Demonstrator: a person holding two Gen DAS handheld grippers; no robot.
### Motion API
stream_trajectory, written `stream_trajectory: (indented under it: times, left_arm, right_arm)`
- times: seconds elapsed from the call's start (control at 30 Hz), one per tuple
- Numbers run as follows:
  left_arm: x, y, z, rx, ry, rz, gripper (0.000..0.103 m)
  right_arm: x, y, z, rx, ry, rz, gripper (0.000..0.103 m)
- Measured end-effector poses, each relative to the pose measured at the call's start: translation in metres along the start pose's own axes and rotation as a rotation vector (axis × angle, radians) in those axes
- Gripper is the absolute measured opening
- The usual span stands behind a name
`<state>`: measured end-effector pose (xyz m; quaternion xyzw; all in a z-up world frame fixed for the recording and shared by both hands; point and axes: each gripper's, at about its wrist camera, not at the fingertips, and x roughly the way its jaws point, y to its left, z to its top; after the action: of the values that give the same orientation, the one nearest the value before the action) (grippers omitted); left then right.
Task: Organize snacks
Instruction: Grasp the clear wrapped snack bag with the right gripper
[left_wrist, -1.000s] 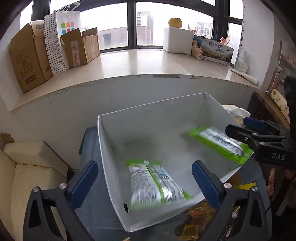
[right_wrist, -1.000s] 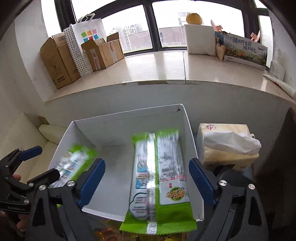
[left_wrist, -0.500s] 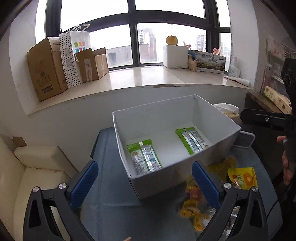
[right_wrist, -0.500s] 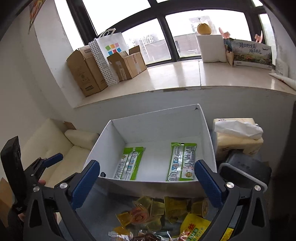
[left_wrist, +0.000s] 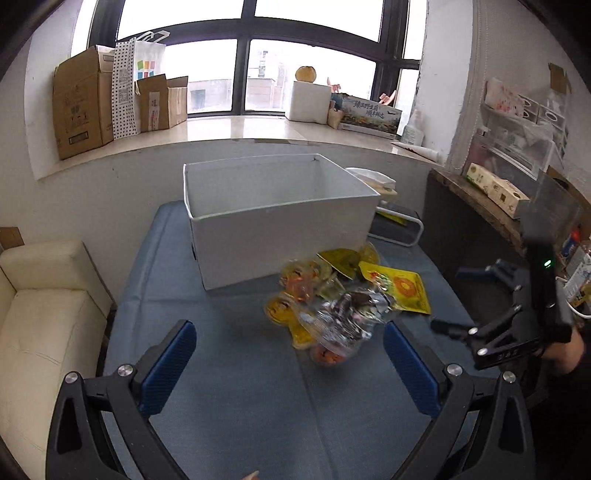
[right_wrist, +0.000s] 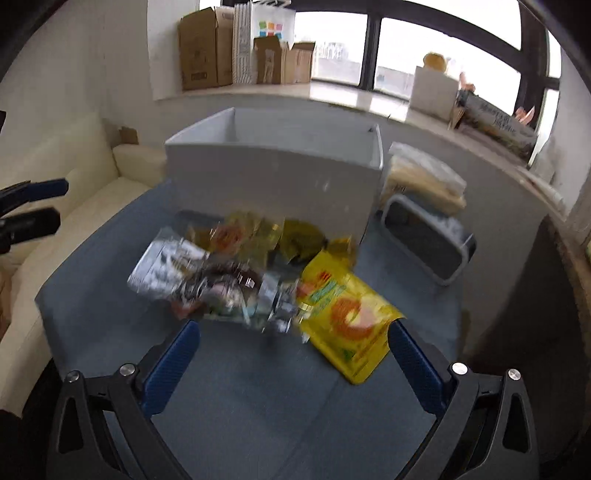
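A white open box (left_wrist: 284, 225) (right_wrist: 273, 177) stands on the blue table; its inside is hidden from both views. In front of it lies a pile of snack packets (left_wrist: 332, 310) (right_wrist: 236, 280), with a large yellow packet (left_wrist: 399, 291) (right_wrist: 347, 321) at its right side. My left gripper (left_wrist: 290, 365) is open and empty, hanging just short of the pile. My right gripper (right_wrist: 293, 365) is open and empty too, its blue pads on either side of the pile's near edge without touching it. In the left wrist view the right gripper (left_wrist: 469, 302) shows at the right, held by a hand.
A cream sofa (left_wrist: 44, 317) flanks the table's left side. A tissue pack (right_wrist: 424, 177) and a dark bin with a white rim (right_wrist: 428, 240) sit right of the box. Cardboard boxes (left_wrist: 81, 107) line the windowsill. A wooden shelf (left_wrist: 480, 195) stands at the right.
Both grippers have pulled back from over the box toward the table's near side and dropped lower. The two green packets stay in the box, now hidden behind its front wall. The pile has come into view.
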<state>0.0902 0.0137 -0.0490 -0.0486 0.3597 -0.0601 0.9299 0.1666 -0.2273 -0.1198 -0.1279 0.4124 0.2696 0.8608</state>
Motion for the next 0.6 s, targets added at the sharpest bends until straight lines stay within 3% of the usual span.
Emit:
stream_trajectory:
  times: [0.1, 0.17, 0.3, 0.43, 0.6]
  left_arm:
    - [-0.002, -0.006, -0.005, 0.004, -0.005, -0.007, 0.103]
    - [-0.001, -0.009, -0.009, 0.009, 0.004, -0.005, 0.103]
    - [-0.001, -0.009, -0.015, 0.029, 0.023, 0.006, 0.103]
    - [-0.001, 0.0, -0.023, 0.012, 0.04, 0.007, 0.103]
    - [0.0, 0.01, -0.029, -0.008, 0.05, 0.008, 0.103]
  right_arm:
    - [0.008, -0.008, -0.014, 0.143, -0.033, 0.084, 0.103]
    - [0.014, -0.005, -0.015, 0.186, -0.051, 0.092, 0.103]
    - [0.03, 0.029, -0.009, 0.026, -0.084, 0.056, 0.103]
    - [0.046, 0.063, -0.002, -0.154, -0.101, -0.05, 0.103]
    - [0.063, 0.088, 0.008, -0.254, -0.13, -0.105, 0.103]
